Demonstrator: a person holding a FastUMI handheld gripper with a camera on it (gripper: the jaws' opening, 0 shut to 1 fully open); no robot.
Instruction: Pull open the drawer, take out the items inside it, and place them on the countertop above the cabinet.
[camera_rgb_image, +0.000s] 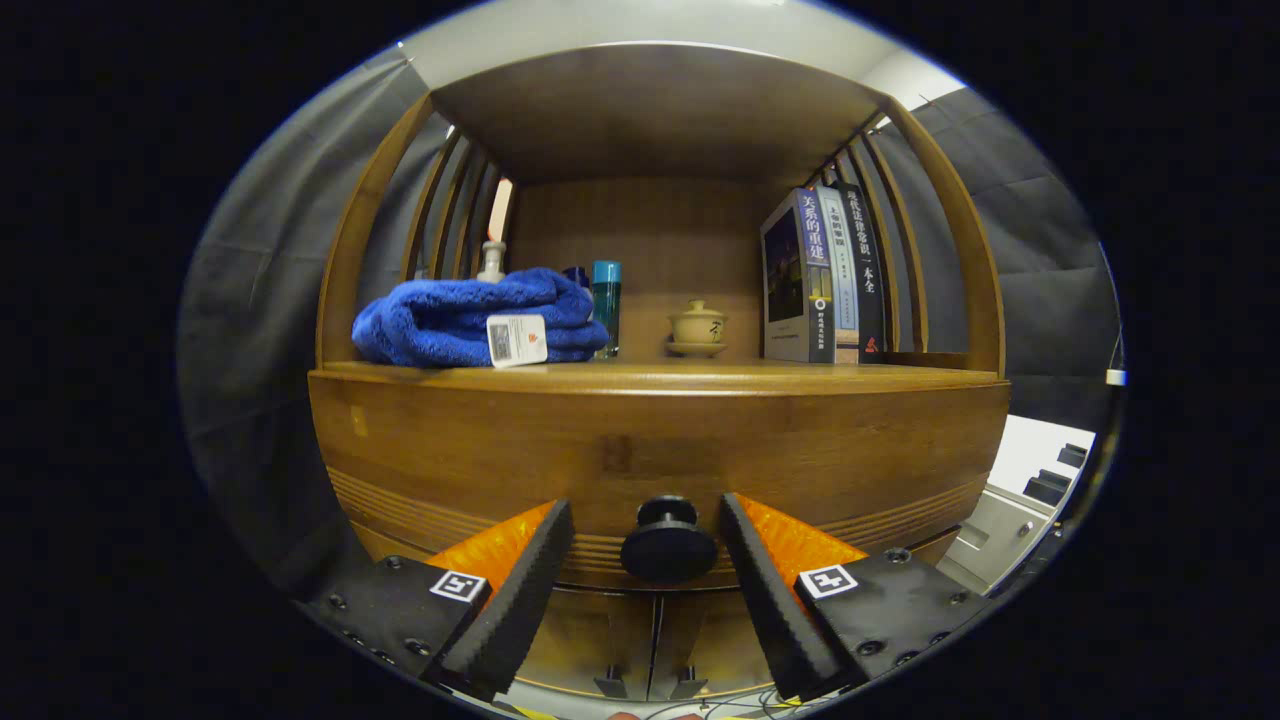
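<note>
A wooden cabinet faces me, its drawer front (660, 455) closed and flush below the countertop (650, 377). A round black knob (668, 541) sticks out of the drawer's lower middle. My gripper (647, 525) is open, one finger on each side of the knob, with small gaps between the pads and the knob. What lies inside the drawer is hidden.
On the countertop sit a folded blue towel (478, 320) with a white tag, a pump bottle (491, 260) behind it, a teal bottle (606, 305), a small lidded cup on a saucer (697, 328) and upright books (820, 275). A slatted wooden hutch encloses them. Grey equipment (1020, 490) stands at the right.
</note>
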